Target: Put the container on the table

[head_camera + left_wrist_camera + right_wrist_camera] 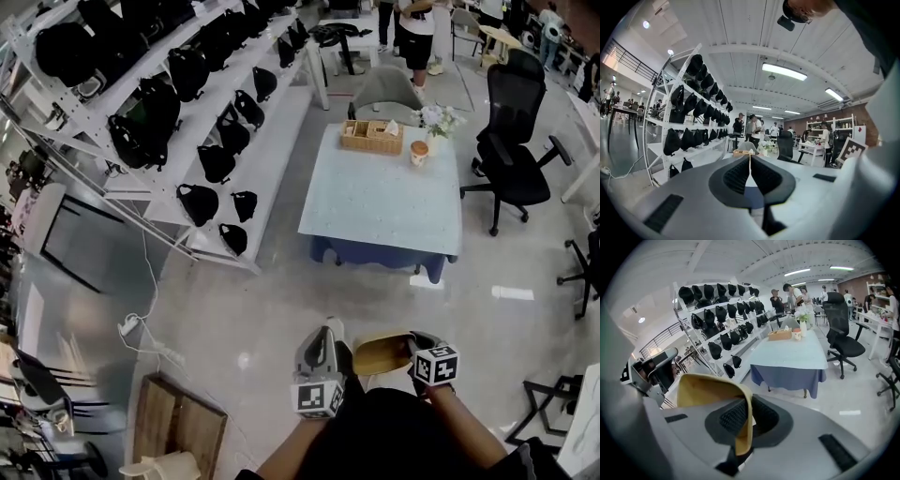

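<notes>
The container (pixel 380 354) is a shallow tan tray. It hangs over the floor, close in front of the person, in the head view. My right gripper (pixel 412 347) is shut on its right wall. In the right gripper view the tan wall (pixel 743 423) is pinched between the dark pads of my right gripper (pixel 745 416), and the rest of the container (pixel 705 390) spreads to the left. My left gripper (pixel 330 330) is just left of the container and apart from it. In its own view my left gripper (pixel 750 161) is shut on nothing. The table (pixel 375 202), under a light blue cloth, stands a few steps ahead.
On the table's far end are a wooden basket (pixel 371 137), a cup (pixel 419 152) and flowers (pixel 439 119). A white rack of black bags (pixel 202 112) runs along the left. A black office chair (pixel 511 141) stands to the right. A wooden crate (pixel 178 422) lies bottom left. People stand behind the table.
</notes>
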`<state>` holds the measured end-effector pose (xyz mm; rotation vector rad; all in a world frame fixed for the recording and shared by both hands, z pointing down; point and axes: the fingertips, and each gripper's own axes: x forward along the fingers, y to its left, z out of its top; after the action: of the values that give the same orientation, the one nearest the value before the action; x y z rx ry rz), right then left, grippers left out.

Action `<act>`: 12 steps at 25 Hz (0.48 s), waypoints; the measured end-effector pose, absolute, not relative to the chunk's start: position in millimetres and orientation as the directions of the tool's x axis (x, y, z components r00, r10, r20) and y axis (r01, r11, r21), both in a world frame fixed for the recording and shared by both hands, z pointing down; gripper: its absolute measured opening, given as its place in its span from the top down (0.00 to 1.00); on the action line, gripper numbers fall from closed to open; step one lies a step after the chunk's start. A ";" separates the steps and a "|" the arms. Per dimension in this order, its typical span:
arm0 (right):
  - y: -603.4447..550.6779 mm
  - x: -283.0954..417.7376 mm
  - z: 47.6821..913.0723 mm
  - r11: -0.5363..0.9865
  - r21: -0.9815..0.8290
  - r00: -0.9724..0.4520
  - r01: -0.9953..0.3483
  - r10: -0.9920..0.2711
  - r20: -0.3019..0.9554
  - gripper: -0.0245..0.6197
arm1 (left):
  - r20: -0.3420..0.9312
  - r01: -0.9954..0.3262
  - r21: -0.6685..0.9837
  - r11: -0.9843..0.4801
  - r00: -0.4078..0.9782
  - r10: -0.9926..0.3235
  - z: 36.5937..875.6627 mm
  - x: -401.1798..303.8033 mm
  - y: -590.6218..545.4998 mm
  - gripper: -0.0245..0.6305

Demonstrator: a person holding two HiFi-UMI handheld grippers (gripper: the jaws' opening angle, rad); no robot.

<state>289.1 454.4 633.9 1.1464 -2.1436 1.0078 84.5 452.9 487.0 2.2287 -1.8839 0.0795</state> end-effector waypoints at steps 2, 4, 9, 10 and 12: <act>442.0 280.6 637.5 0.381 -0.362 -0.515 -0.851 -0.464 0.721 0.94 | 0.188 -0.980 0.141 -0.142 0.167 -0.968 490.5 75.0 440.3 0.94; 428.2 270.0 640.3 0.403 -0.342 -0.509 -0.849 -0.451 0.733 0.94 | 0.194 -0.980 0.146 -0.134 0.161 -0.968 494.6 64.9 426.3 0.94; 378.0 238.7 635.1 0.446 -0.318 -0.513 -0.837 -0.437 0.738 0.94 | 0.205 -0.976 0.178 -0.125 0.161 -0.965 501.4 37.0 375.6 0.94; 365.9 233.9 632.5 0.451 -0.312 -0.512 -0.836 -0.438 0.739 0.94 | 0.204 -0.975 0.180 -0.129 0.166 -0.965 501.4 32.0 364.5 0.94; 340.6 226.9 627.6 0.449 -0.308 -0.508 -0.839 -0.442 0.739 0.94 | 0.200 -0.973 0.184 -0.139 0.175 -0.964 500.8 23.1 341.9 0.94</act>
<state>226.9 340.6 627.6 1.0671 -2.1304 0.9035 23.1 341.9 500.8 2.1842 -1.8585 0.0485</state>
